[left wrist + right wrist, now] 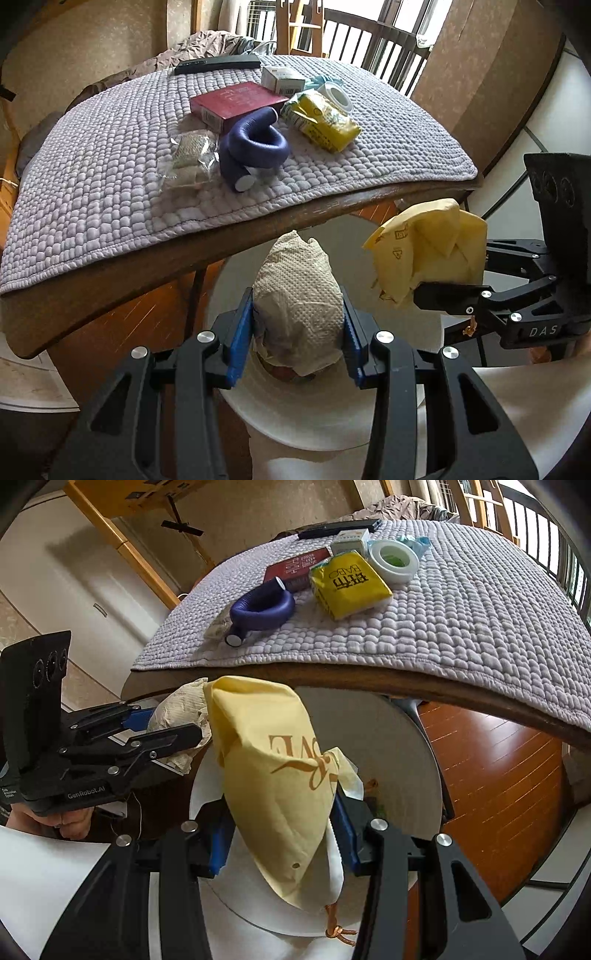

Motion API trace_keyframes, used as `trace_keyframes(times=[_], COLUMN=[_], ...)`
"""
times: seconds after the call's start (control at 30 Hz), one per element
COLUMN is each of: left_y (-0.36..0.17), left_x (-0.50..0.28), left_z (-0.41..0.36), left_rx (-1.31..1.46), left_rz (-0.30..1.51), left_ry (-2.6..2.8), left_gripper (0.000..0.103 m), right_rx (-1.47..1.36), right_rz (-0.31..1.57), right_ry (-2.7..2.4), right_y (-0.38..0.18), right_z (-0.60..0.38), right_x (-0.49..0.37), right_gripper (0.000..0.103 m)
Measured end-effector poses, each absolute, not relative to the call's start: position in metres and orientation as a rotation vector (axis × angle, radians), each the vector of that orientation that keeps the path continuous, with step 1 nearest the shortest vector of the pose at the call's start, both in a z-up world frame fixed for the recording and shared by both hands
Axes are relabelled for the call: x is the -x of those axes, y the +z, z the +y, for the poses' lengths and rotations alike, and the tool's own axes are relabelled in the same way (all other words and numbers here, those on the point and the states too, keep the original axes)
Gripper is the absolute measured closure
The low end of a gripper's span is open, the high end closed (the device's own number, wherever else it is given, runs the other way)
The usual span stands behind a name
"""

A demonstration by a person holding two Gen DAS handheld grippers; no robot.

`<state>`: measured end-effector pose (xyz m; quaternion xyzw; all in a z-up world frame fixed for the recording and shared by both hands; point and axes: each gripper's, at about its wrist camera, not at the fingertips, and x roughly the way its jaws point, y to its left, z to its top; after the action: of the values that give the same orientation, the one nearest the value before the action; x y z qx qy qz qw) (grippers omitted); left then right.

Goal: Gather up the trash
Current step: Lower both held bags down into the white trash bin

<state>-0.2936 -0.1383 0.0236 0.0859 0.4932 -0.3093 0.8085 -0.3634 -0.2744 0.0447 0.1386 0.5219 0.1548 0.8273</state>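
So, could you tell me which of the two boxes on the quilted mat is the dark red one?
It is the flat, wide dark red box lying nearer the purple foam tube; the other, the small white box, sits farther back beside the tape roll.

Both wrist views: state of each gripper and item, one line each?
left gripper: shut on the paper towel wad, over the white bin
right gripper: shut on the yellow bag
tape roll: lying flat on the mat
purple tube: curled, on the mat
yellow pack: lying on the mat

Soft daylight enters through the far windows [399,18], which are blown out. Fisheye bending curves the surface [406,683] edge. Corners vignette dark.
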Motion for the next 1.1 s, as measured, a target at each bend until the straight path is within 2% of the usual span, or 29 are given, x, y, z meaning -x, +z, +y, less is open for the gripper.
trace_keyframes(times=[1.1], left_y=[-0.020], left_x=[0.285], left_z=[-0.154], left_rx=[-0.274], left_rz=[1.147], left_ry=[-0.653], left_gripper=[0.059], right_rx=[-0.288], right_rz=[1.186], right_ry=[0.284], right_y=[0.003], right_z=[-0.270], right_x=[0.354], right_gripper=[0.057])
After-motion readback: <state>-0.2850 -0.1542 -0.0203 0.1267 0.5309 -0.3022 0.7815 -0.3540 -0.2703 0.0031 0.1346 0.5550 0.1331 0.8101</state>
